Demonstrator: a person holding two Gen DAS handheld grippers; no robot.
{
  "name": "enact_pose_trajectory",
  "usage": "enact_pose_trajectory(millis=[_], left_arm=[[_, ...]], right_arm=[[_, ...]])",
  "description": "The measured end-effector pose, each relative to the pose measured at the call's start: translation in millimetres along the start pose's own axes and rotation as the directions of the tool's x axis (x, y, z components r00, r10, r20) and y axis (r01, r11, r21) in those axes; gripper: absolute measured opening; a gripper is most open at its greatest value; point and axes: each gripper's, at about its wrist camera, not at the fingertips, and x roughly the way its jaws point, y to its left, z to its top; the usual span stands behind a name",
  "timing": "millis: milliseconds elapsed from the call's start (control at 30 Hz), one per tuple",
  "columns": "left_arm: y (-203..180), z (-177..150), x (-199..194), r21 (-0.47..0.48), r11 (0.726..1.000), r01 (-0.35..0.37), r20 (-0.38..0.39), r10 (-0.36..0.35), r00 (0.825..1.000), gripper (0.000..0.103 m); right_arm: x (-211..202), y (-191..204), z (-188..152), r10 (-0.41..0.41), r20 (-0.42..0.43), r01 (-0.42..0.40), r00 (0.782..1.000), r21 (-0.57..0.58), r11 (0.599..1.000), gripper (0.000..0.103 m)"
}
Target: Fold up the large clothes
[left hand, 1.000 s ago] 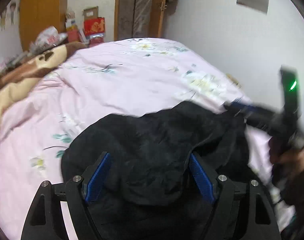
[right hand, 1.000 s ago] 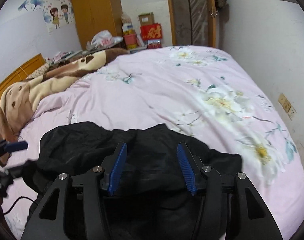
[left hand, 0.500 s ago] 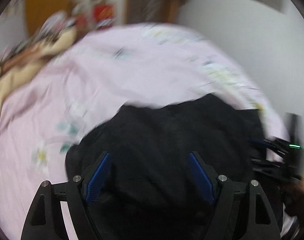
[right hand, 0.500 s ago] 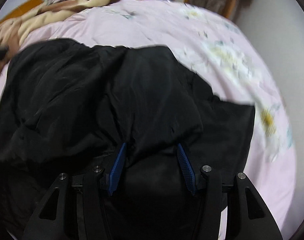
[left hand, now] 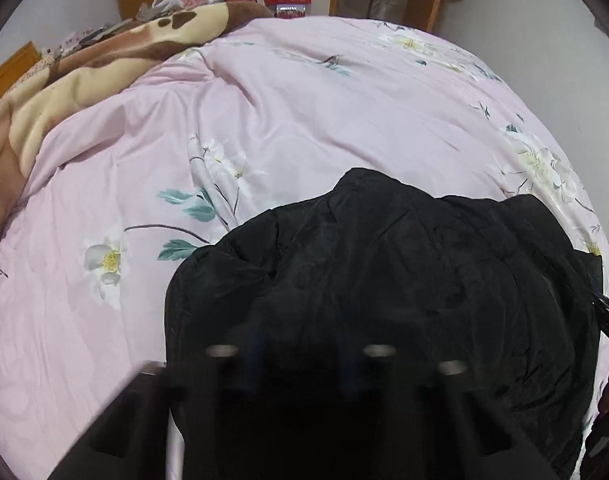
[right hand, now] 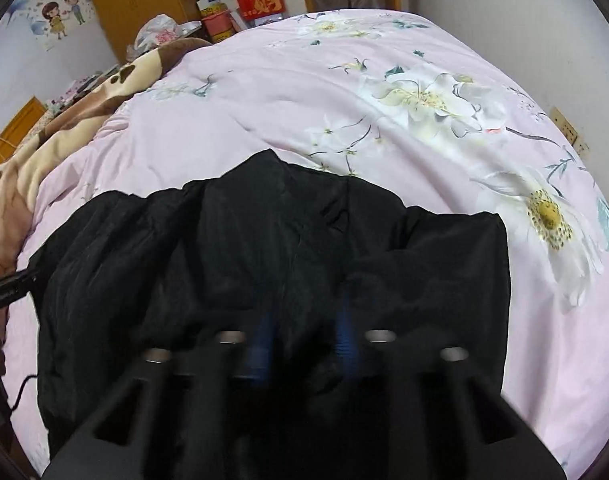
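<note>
A crumpled, glossy black jacket (right hand: pixel 264 248) lies on the pink floral bed (right hand: pixel 264 112). Both the left claw (left hand: pixel 300 364) and the right claw (right hand: pixel 306 340), jaws just closing, pinch its fabric. Red box (right hand: pixel 260 0) shows 财.

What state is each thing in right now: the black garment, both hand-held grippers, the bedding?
Black garment: crumpled on the bed, not yet folded.
Left hand-held gripper: jaws just closing, blurred, fabric between them.
Right hand-held gripper: jaws just closing, blue pads narrowly apart with fabric between.
Pink floral duvet: spread out, lightly wrinkled.
Brown blanket: bunched along the far edge.
</note>
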Motion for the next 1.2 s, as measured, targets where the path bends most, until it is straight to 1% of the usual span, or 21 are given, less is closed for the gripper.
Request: enact_pose_trajectory(millis=[33, 133, 233, 267, 333, 400, 467, 500, 533, 567, 633, 667, 733, 800, 833, 867, 900, 967, 1067, 1133, 1200], left_arm=[[3, -2, -2, -0.014, 1.0, 0.009, 0.006, -0.009, 1.0, 0.018], [7, -14, -9, -0.031, 0.999, 0.022, 0.027, -0.021, 0.999, 0.017], [7, -27, -6, -0.033, 0.999, 0.04, 0.035, -0.039, 0.999, 0.017], [7, -31, -2, -0.031, 0.999, 0.043, 0.034, -0.042, 0.999, 0.017], [2, -35, 6, -0.024, 0.999, 0.024, 0.033, -0.023, 0.999, 0.02], [0, -35, 8, -0.016, 1.0, 0.01, 0.05, -0.009, 0.999, 0.023], [5, -34, 5, -0.035, 0.999, 0.033, 0.041, -0.032, 0.999, 0.028], [8, -33, 2, -0.038, 0.998, 0.043, 0.04, -0.041, 0.998, 0.033], [14, -32, -7, -0.052, 0.997, 0.057, 0.046, -0.055, 0.997, 0.041], [18, -31, -14, -0.063, 0.996, 0.063, 0.054, -0.06, 0.997, 0.045], [24, -31, -33, -0.089, 0.993, 0.077, 0.093, -0.069, 0.993, 0.055], [25, -32, -47, -0.099, 0.992, 0.075, 0.131, -0.062, 0.989, 0.057], [19, -33, -65, -0.116, 0.988, 0.104, 0.18, -0.082, 0.98, 0.06], [5, -32, -73, -0.101, 0.981, 0.164, 0.187, -0.144, 0.972, 0.064], [-5, -33, -72, -0.085, 0.98, 0.181, 0.179, -0.164, 0.97, 0.065], [-16, -34, -69, -0.06, 0.981, 0.182, 0.178, -0.169, 0.969, 0.065], [-23, -37, -65, -0.05, 0.984, 0.171, 0.181, -0.159, 0.971, 0.065], [-30, -42, -49, -0.045, 0.988, 0.146, 0.135, -0.139, 0.981, 0.065], [-31, -54, -19, -0.04, 0.994, 0.102, 0.066, -0.099, 0.993, 0.065], [-27, -59, -10, -0.043, 0.992, 0.121, 0.066, -0.118, 0.991, 0.066], [-27, -63, -5, -0.028, 0.993, 0.118, 0.073, -0.116, 0.991, 0.066]], right_arm=[[-4, 0, -1, 0.002, 0.011, -0.002, 1.0, -0.015, 1.0, 0.014], [-22, 3, -5, -0.054, 0.066, 0.059, 0.996, -0.077, 0.995, 0.012], [-27, -1, -7, -0.057, 0.095, 0.064, 0.994, -0.068, 0.996, 0.012], [-20, -4, -7, -0.072, 0.08, 0.076, 0.994, -0.059, 0.995, 0.012], [2, -2, -13, -0.107, 0.033, 0.11, 0.994, -0.094, 0.99, 0.014], [9, 9, -18, -0.165, 0.071, 0.174, 0.984, -0.162, 0.971, 0.022], [7, 15, -19, -0.174, 0.073, 0.185, 0.982, -0.196, 0.963, 0.026], [3, 15, -18, -0.178, 0.076, 0.189, 0.981, -0.19, 0.963, 0.036], [-9, 13, -16, -0.178, 0.103, 0.194, 0.979, -0.168, 0.967, 0.043], [-19, 12, -14, -0.171, 0.122, 0.188, 0.978, -0.146, 0.971, 0.051], [-49, 16, -13, -0.134, 0.19, 0.156, 0.973, -0.108, 0.982, 0.051], [-60, 21, -13, -0.106, 0.218, 0.133, 0.97, -0.114, 0.984, 0.052], [-79, 42, -13, -0.026, 0.251, 0.067, 0.968, -0.157, 0.985, 0.052], [-85, 60, -15, 0.051, 0.251, -0.003, 0.967, -0.187, 0.982, 0.052], [-84, 71, -16, 0.099, 0.24, -0.051, 0.966, -0.201, 0.978, 0.052], [-81, 82, -19, 0.143, 0.226, -0.092, 0.963, -0.224, 0.97, 0.052], [-75, 91, -25, 0.158, 0.215, -0.103, 0.964, -0.248, 0.963, 0.052], [-51, 103, -37, 0.136, 0.161, -0.087, 0.978, -0.28, 0.956, 0.052], [-24, 101, -60, 0.109, 0.098, -0.08, 0.989, -0.264, 0.961, 0.052], [-13, 97, -70, 0.102, 0.082, -0.077, 0.991, -0.259, 0.963, 0.052], [-6, 92, -74, 0.108, 0.075, -0.086, 0.991, -0.254, 0.963, 0.055]])
